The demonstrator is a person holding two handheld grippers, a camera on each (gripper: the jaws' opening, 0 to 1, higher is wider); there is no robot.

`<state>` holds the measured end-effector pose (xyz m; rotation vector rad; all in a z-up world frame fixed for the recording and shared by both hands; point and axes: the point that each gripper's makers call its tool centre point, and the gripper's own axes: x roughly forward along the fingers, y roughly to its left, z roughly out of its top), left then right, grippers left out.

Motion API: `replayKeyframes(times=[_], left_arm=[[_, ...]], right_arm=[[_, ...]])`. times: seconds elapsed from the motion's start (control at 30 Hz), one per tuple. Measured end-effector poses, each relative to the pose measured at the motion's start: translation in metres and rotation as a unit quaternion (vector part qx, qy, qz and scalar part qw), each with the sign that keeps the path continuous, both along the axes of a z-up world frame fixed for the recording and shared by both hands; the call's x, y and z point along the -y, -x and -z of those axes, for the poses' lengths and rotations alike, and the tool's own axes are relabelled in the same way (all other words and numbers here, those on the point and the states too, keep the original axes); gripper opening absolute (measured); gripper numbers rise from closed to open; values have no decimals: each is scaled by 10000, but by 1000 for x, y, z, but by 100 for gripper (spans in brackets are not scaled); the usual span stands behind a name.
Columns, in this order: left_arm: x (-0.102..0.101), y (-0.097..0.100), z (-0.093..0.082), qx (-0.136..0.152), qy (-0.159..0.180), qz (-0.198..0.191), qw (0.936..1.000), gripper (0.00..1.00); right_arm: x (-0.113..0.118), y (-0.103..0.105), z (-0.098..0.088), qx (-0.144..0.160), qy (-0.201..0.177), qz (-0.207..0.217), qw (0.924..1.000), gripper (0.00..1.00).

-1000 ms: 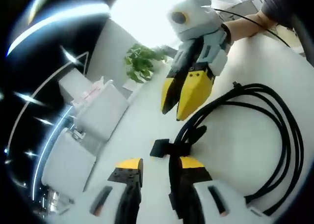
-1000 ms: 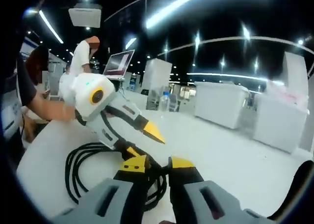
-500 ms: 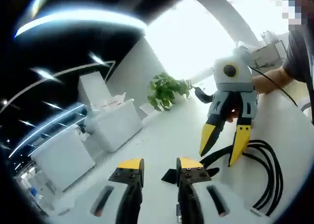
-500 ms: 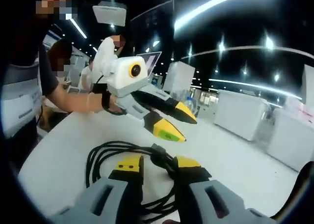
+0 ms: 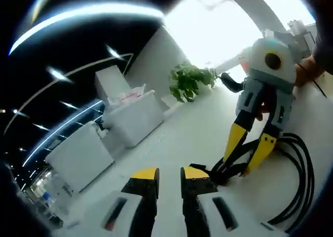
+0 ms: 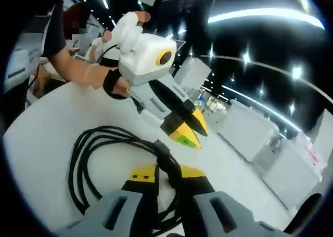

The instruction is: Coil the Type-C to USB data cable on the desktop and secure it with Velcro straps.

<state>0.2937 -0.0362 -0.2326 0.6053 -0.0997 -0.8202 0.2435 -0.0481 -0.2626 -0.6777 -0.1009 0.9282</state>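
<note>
Right gripper view shows the black data cable (image 6: 104,159) lying in a few loose loops on the white round table (image 6: 41,117). A dark band, most likely the black Velcro strap (image 6: 162,146), sits around the bunched strands on the right side of the coil. So the coiling looks done. I think the strap is on or almost on, but I cannot tell if it is pulled tight.

The right gripper (image 6: 167,173), grey with yellow tips, is low over the coil, just near the strap. The cable runs between its two jaws, which stand a little apart. I cannot tell if they are pinching the cable or only sitting around it.

The left gripper (image 6: 188,129), white with yellow tips, points down at the table just past the strap, held in a gloved hand (image 6: 112,83). Its jaws are nearly together with nothing between them.

Left gripper view shows the right gripper's yellow tips (image 5: 265,143) set apart, one on each side of the cable bunch. A green potted plant (image 5: 190,81) stands far off.
</note>
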Motion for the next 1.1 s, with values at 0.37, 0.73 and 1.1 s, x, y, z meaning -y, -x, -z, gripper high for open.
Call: replayKeyframes(times=[0.37, 0.73, 1.1], left_arm=[[-3, -1, 11, -102, -182, 4, 9998, 17], [2, 1, 31, -235, -642, 78, 9976, 17], [3, 1, 38, -264, -802, 73, 9964, 17]], right_arm=[[-12, -8, -10, 42, -17, -41, 10000, 2], [10, -46, -21, -666, -886, 542, 9924, 2], [19, -68, 11, -947, -179, 882, 9914, 2]])
